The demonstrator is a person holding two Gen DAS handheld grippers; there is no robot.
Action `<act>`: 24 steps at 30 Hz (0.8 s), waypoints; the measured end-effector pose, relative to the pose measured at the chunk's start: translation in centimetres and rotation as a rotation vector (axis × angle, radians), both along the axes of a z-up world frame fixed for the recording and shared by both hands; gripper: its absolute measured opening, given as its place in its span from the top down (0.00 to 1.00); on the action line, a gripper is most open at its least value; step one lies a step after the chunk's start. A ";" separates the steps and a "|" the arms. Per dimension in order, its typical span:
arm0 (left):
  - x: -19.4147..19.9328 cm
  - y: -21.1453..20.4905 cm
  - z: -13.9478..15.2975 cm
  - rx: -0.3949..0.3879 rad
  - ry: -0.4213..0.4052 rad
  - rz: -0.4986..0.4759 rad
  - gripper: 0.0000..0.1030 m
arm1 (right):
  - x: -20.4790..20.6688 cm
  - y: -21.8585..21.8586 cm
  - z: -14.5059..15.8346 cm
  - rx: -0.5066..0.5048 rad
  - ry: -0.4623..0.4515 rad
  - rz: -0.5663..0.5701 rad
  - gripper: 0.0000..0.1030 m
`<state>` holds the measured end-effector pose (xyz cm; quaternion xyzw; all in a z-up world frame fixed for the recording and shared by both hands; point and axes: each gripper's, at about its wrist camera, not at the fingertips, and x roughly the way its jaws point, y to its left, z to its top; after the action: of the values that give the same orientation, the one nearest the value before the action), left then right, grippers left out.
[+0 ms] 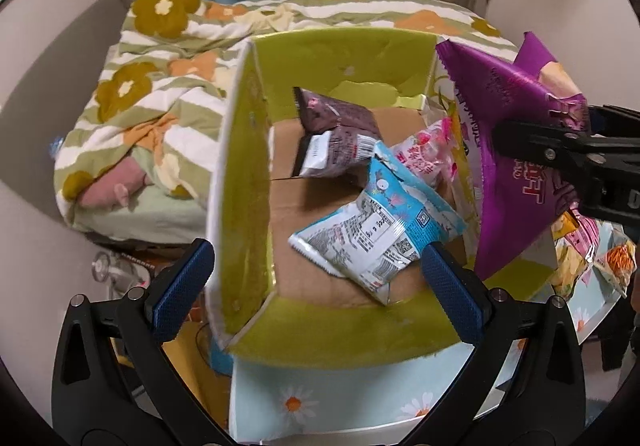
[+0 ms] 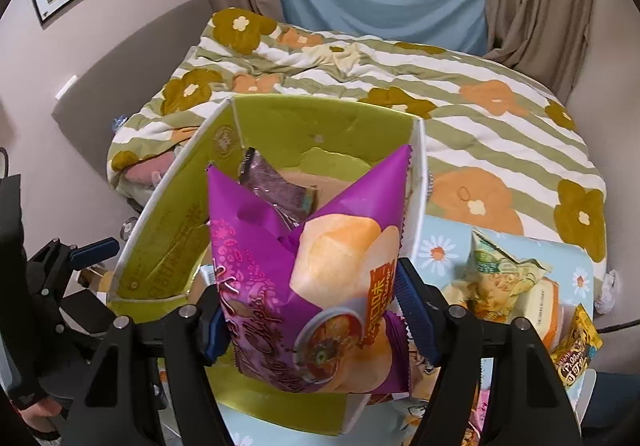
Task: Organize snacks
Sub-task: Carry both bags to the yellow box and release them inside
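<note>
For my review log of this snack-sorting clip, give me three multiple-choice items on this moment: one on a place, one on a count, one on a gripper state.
1. Where is the purple chip bag?
A. Flat on the box floor
B. Held at the green box's right wall
C. On the bed

2. How many snack packets lie inside the box?
A. One
B. Three
C. Six

3. What state is the left gripper in?
A. Open, holding nothing
B. Shut on a packet
C. Shut on the box wall

Answers:
1 B: the right gripper clamps the bag beside that wall.
2 B: a dark packet, a pink packet and a blue-and-white packet lie on the cardboard floor.
3 A: its fingers stand wide apart near the box's front wall, with nothing between them.
</note>
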<state>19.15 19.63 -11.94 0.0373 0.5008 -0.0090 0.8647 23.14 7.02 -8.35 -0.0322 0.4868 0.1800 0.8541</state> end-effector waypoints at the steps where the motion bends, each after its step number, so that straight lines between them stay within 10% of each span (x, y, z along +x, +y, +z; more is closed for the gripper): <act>1: -0.1 0.2 0.1 -0.001 -0.002 0.002 0.00 | 0.2 0.2 -0.1 0.005 0.006 0.008 0.34; 14: 2.7 1.1 0.0 -0.019 -0.011 0.049 0.00 | 6.2 1.8 -1.8 0.015 0.034 0.012 0.30; 18: 3.2 1.2 -0.8 -0.032 0.010 0.057 0.00 | 7.4 1.5 -2.3 0.050 0.013 0.000 0.03; 24: 3.2 1.1 -1.3 -0.029 0.030 0.063 0.00 | 6.7 0.8 -2.3 0.074 -0.013 0.006 0.00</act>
<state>22.32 20.77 -13.27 0.0090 0.5147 0.0104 0.8573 29.83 7.81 -10.70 -0.0032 0.4741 0.2002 0.8574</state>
